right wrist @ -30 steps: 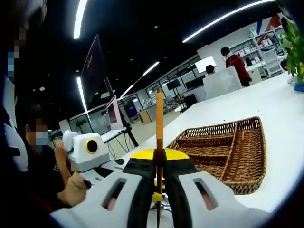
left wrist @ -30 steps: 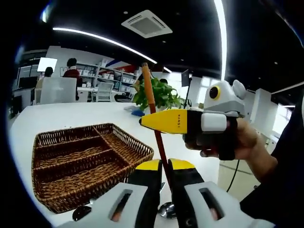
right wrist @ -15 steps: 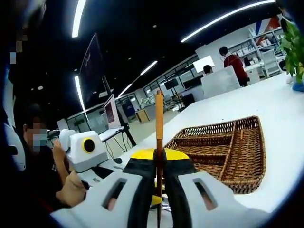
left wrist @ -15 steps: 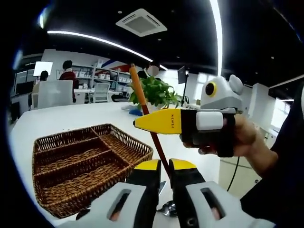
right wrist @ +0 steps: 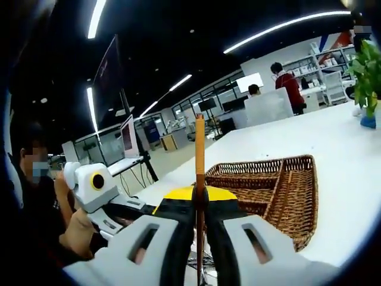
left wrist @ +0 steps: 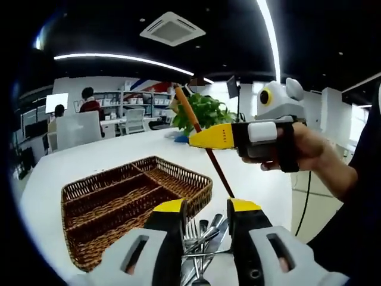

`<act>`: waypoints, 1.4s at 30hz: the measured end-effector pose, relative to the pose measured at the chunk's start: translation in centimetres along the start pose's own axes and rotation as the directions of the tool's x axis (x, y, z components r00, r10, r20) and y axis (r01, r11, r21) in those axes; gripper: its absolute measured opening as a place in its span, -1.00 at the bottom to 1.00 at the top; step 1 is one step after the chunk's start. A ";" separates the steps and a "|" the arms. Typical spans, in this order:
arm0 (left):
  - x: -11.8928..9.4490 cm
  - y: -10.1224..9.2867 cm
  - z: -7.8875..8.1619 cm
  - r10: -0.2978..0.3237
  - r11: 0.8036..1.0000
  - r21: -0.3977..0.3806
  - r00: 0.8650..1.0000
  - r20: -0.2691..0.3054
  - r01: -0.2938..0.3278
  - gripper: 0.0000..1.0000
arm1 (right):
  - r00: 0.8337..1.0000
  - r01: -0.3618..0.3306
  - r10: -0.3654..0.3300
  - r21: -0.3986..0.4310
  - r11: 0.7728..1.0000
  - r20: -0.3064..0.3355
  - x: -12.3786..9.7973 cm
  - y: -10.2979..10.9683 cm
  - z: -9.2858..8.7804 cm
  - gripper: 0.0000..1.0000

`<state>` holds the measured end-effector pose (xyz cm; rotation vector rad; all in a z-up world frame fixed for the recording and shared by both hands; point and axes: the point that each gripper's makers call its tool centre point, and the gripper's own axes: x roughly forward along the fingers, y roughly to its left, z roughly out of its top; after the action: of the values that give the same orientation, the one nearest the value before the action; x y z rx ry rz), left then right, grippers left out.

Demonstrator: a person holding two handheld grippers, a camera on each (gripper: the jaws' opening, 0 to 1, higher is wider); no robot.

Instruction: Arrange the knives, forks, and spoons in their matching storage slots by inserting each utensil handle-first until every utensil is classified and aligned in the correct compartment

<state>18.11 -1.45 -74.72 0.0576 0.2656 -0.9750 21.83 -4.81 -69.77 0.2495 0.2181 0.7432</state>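
While the left gripper [left wrist: 205, 208] is hanging parted over the utensil pile [left wrist: 202, 238], the right gripper [right wrist: 199, 199] is clamping the wooden-handled utensil [right wrist: 199, 161], handle pointing far, wicker tray [right wrist: 292, 196] lying to its right.

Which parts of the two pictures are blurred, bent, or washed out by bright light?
Left gripper view: ceiling light strip glares white and curves from fisheye; wicker basket is sharp. Right gripper view: own fingers are soft, and the utensil handle is slightly blurred.
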 end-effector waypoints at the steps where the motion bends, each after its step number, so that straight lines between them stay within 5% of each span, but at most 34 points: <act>1: -0.2 0.2 0.0 0.005 1.000 0.001 1.000 0.001 -0.005 -0.43 | 1.000 0.006 -0.006 -0.004 1.000 -0.001 0.0 -0.2 0.1 -0.93; 11: -2.6 4.6 -1.5 0.126 0.992 0.006 0.992 -0.027 -0.125 -0.10 | 0.997 0.081 -0.079 -0.053 0.995 0.022 0.6 -3.3 2.6 -0.93; 26: -6.2 9.7 -3.4 0.285 0.958 -0.010 0.957 -0.060 -0.286 0.30 | 0.974 0.228 -0.224 -0.140 0.964 0.045 2.6 -8.2 5.7 -0.93; 36: -7.2 11.0 -4.1 0.333 0.942 -0.016 0.940 -0.079 -0.335 0.59 | 0.956 0.291 -0.291 -0.163 0.943 0.022 4.6 -11.0 5.7 -0.93; 42: -7.6 11.5 -3.7 0.344 0.938 -0.027 0.936 -0.074 -0.347 0.70 | 0.941 0.321 -0.334 -0.172 0.931 -0.052 6.0 -12.9 3.7 -0.93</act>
<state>22.81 11.75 -77.25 0.0986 0.3254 -0.6173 35.36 -10.38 -70.74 0.0260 0.2676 0.4352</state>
